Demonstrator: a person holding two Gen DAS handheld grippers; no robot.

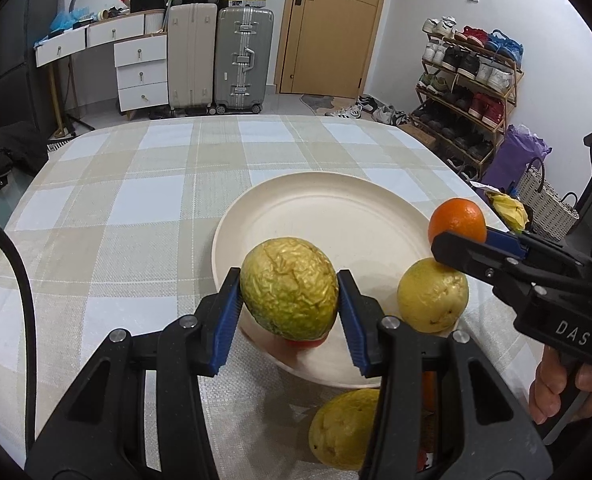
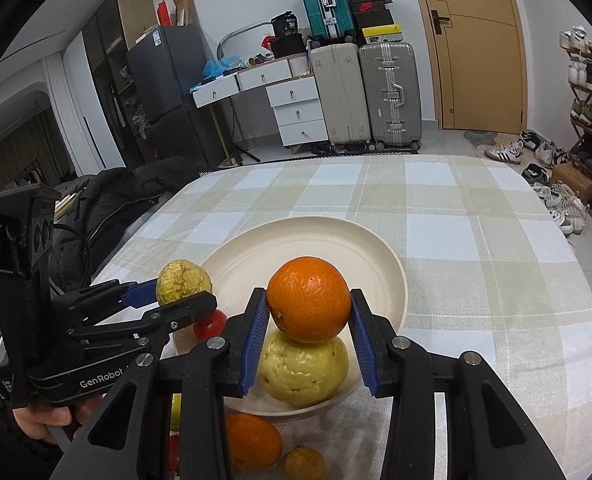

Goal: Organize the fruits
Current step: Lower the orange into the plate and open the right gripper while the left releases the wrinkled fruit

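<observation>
My left gripper (image 1: 290, 294) is shut on a wrinkled yellow-green fruit (image 1: 289, 288) and holds it over the near rim of a cream plate (image 1: 315, 216). My right gripper (image 2: 307, 314) is shut on an orange (image 2: 308, 299), held above a yellow guava (image 2: 303, 370) that lies in the plate (image 2: 335, 248). In the left wrist view the orange (image 1: 457, 220) and guava (image 1: 431, 296) sit at the plate's right side. A red fruit (image 2: 210, 322) lies in the plate under the left gripper (image 2: 184, 292).
Loose fruit lies on the checked tablecloth (image 1: 136, 200) by the near edge: a yellow fruit (image 1: 341, 426), another orange (image 2: 252, 440) and a small yellow-brown fruit (image 2: 304, 462). Suitcases (image 1: 220, 60), drawers and a shoe rack (image 1: 467, 80) stand beyond the table.
</observation>
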